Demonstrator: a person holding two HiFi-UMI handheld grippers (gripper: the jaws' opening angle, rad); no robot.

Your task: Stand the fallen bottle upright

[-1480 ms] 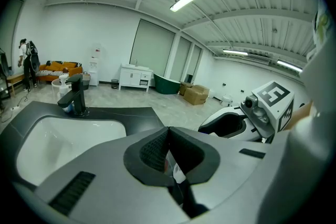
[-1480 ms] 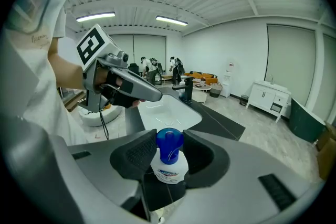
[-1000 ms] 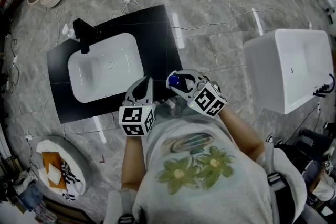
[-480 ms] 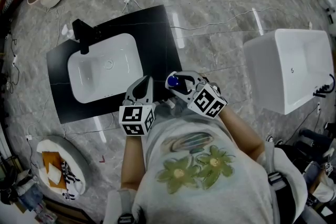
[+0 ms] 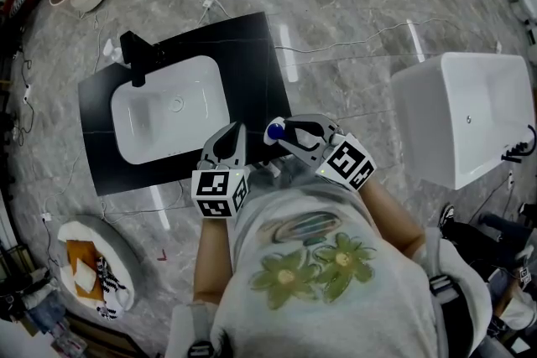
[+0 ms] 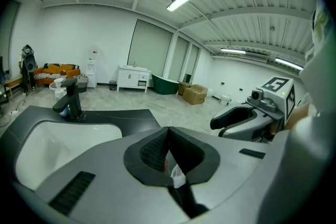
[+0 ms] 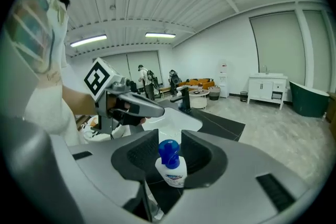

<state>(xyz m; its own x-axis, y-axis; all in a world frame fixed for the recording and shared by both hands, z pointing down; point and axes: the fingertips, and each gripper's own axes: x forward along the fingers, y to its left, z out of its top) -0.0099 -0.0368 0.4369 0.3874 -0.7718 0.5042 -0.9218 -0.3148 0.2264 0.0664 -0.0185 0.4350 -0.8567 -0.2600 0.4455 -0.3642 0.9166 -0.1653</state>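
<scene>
A small white bottle with a blue cap [image 7: 171, 170] stands upright between the jaws of my right gripper [image 7: 170, 139]. The jaws have just been closing and their pads press on its sides. From the head view, the blue cap [image 5: 274, 129] shows at the tip of the right gripper [image 5: 282, 134], above the near right corner of the black counter [image 5: 252, 54]. My left gripper [image 5: 234, 131] hovers just left of it over the counter's front edge. Its jaws [image 6: 168, 129] are shut with nothing held.
A white sink basin [image 5: 168, 109] with a black faucet [image 5: 134, 54] is set in the counter. A small white dispenser [image 5: 108, 51] stands by the faucet. A white tub [image 5: 470, 113] is at the right, a round basket [image 5: 92, 268] at the lower left. Cables cross the floor.
The right gripper has lifted a little with the bottle and rolled slightly; its marker cube has shifted right in the head view. The left gripper has kept still.
</scene>
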